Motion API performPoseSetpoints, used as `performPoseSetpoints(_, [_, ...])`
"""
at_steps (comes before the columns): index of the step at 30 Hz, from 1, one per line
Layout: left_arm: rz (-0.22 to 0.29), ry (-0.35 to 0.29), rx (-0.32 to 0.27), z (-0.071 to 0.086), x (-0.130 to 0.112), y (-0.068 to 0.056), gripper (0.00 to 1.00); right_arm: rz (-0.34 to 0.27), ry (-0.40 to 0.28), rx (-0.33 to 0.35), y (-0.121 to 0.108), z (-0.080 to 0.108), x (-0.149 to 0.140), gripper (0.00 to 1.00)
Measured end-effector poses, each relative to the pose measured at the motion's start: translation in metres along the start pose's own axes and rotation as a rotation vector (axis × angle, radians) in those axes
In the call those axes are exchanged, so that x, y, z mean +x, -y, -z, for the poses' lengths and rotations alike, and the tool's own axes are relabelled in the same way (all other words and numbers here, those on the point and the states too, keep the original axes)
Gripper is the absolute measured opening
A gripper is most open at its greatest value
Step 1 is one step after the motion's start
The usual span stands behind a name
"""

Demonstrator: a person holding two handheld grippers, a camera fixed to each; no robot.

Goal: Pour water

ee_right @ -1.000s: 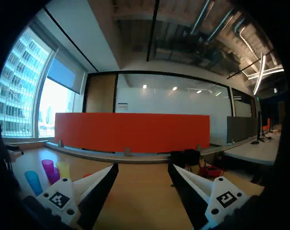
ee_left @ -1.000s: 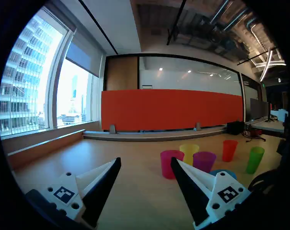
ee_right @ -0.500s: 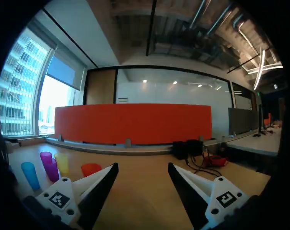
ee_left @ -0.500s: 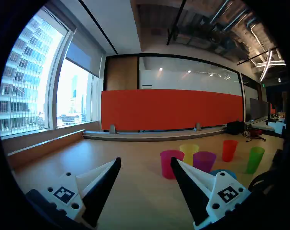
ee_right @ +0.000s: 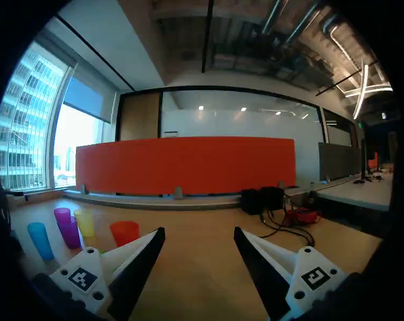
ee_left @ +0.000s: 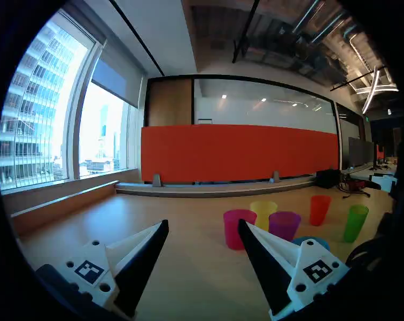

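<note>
Several plastic cups stand on a wooden tabletop (ee_left: 191,235). In the left gripper view a pink cup (ee_left: 238,228), a yellow cup (ee_left: 263,212), a purple cup (ee_left: 285,224), a red cup (ee_left: 319,209) and a green cup (ee_left: 355,222) stand ahead to the right, with a blue cup's rim (ee_left: 310,241) behind the right finger. My left gripper (ee_left: 202,241) is open and holds nothing. In the right gripper view a blue cup (ee_right: 40,241), two purple cups (ee_right: 68,229), a yellow cup (ee_right: 85,222) and a red cup (ee_right: 124,233) stand at the left. My right gripper (ee_right: 197,246) is open, nothing between its fingers.
An orange partition (ee_left: 239,152) runs along the table's far edge. Large windows (ee_left: 41,128) line the left side. A black bag with cables (ee_right: 263,200) lies at the table's back right. More desks (ee_right: 357,195) stand to the right.
The right gripper's view has tipped downward, bringing the cups and more of the tabletop into sight, with the red cup now plain. The left gripper has stayed still.
</note>
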State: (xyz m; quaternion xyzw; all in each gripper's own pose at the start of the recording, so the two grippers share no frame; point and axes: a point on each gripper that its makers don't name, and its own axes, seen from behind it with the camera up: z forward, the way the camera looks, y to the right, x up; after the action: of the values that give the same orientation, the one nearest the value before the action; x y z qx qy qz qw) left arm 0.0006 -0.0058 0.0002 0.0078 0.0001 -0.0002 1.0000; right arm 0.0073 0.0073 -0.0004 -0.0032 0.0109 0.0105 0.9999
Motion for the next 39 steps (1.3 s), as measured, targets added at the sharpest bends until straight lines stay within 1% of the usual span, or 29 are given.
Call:
performPoseSetpoints(9, [0.0,0.0,0.0,-0.0003,0.0002,-0.0002,0.96,0.023,0.019,0.0,0.0039,-0.0014,-0.0049,1.0])
performPoseSetpoints(39, [0.0,0.0,0.0,0.0001,-0.0002,0.0005,0.96,0.022,0.023,-0.001,0.0048,-0.0015,-0.0053,1.0])
